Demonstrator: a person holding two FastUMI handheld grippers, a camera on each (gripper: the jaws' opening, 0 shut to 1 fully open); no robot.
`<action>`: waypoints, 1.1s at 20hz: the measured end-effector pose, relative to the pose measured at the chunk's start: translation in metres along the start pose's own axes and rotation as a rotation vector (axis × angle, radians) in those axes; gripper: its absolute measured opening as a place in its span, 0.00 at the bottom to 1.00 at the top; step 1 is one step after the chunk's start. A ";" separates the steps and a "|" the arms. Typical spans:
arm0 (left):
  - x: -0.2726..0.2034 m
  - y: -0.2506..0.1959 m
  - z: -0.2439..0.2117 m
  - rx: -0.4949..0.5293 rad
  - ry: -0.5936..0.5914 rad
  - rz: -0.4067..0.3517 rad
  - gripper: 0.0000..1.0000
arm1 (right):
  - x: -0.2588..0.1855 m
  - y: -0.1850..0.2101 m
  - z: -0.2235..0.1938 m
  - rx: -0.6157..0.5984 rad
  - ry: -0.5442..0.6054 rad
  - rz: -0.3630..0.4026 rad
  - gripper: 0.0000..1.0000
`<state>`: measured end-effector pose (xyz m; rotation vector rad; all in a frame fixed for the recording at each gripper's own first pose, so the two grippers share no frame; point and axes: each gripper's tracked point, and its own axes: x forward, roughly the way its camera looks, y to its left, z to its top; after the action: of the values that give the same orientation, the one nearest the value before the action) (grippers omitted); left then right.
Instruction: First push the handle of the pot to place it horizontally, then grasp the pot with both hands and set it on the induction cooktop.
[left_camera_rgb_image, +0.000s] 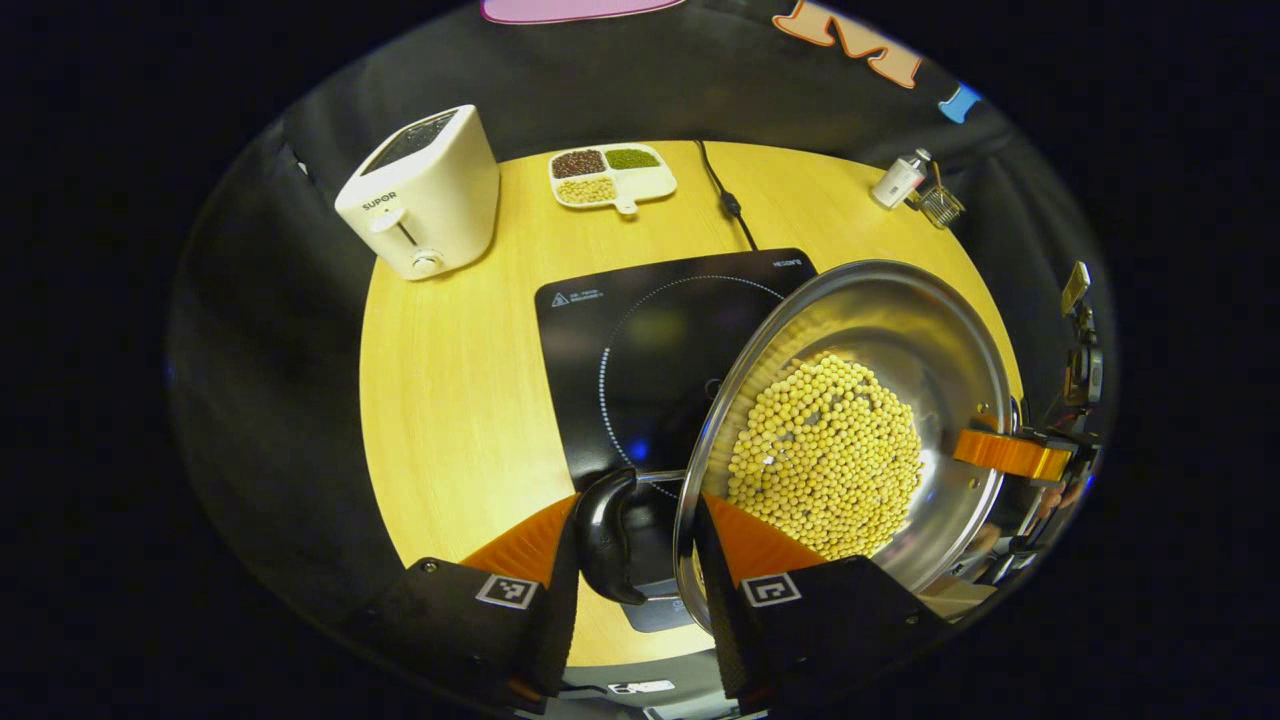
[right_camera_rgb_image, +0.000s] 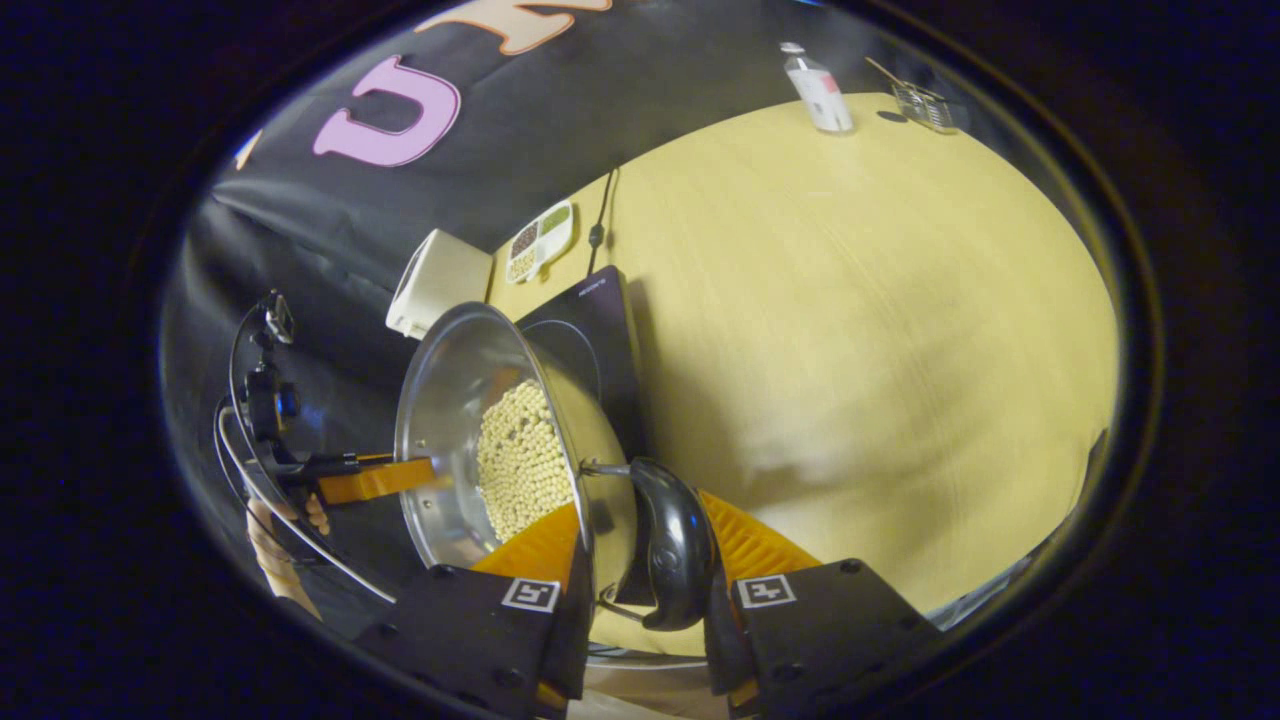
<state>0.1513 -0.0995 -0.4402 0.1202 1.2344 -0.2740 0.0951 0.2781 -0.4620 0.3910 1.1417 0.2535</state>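
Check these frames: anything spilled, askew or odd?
No spill visible. The pot looks tilted, and its soybeans are heaped to one side. The left hand-held gripper and right hand-held gripper each straddle a black handle and the rim.

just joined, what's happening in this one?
A person holds a steel pot of yellow beans with two hand-held grippers, one on each black side handle. The left hand-held gripper is closed on the near handle; the right hand-held gripper is closed on the opposite handle. The pot appears tilted, partly over the black induction cooktop on the wooden table; whether it rests on it is unclear. A toaster and a divided tray sit behind.
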 end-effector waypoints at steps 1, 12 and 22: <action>0.001 0.001 -0.002 -0.006 -0.004 0.006 0.60 | 0.005 0.003 0.005 -0.002 -0.011 0.006 0.49; -0.026 0.007 -0.004 -0.050 -0.063 0.078 0.59 | 0.059 0.029 0.042 -0.013 -0.127 0.077 0.43; -0.023 0.012 0.004 -0.063 -0.076 0.100 0.59 | 0.075 0.029 0.059 0.023 -0.155 0.103 0.49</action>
<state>0.1510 -0.0857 -0.4181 0.1161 1.1569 -0.1516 0.1793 0.3233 -0.4902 0.4820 0.9743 0.2952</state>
